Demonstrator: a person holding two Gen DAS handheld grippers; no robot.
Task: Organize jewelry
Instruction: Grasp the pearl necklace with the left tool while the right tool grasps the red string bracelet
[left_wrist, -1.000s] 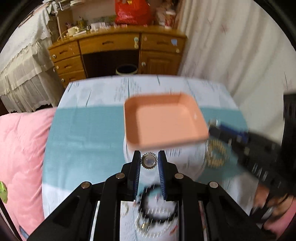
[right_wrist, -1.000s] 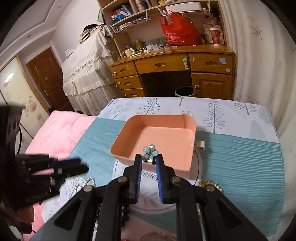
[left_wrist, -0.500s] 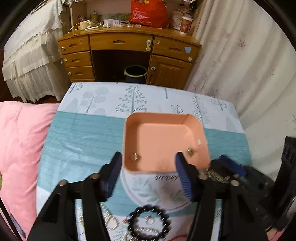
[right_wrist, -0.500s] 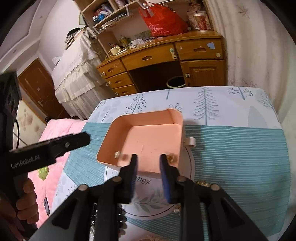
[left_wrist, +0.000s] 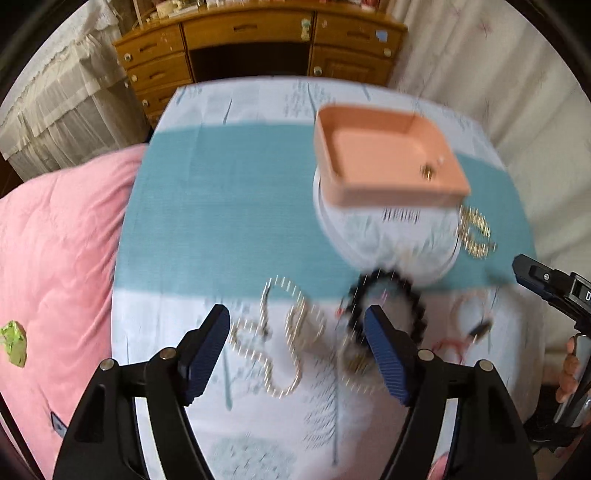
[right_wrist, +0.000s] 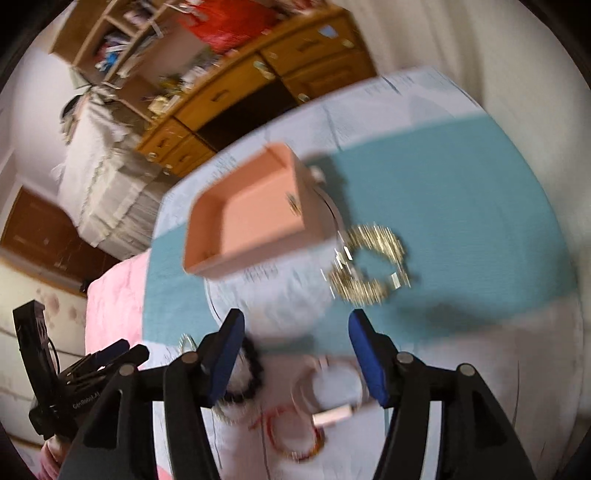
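A salmon-pink tray (left_wrist: 369, 155) (right_wrist: 251, 218) sits on a white round plate (left_wrist: 384, 240), with small shiny pieces (left_wrist: 428, 171) lying inside it. My left gripper (left_wrist: 295, 314) hovers over a gold chain (left_wrist: 284, 332) beside a black bead bracelet (left_wrist: 391, 302). Its jaws are opening with nothing between them. My right gripper (right_wrist: 295, 319) hangs above thin red and pink bangles (right_wrist: 295, 432), near a gold bracelet (right_wrist: 369, 266). Its jaws are opening too and hold nothing. Both views are blurred.
The table wears a white and teal cloth (left_wrist: 221, 206). A pink quilt (left_wrist: 55, 240) lies to its left. A wooden desk (left_wrist: 258, 37) and curtains stand behind. A person's hand (left_wrist: 569, 369) holds the right gripper's handle.
Both grippers held small ornaments over the tray, then opened, leaving the pieces in it. Both have since pulled back and tipped down over the loose jewellery, and the right view has rolled.
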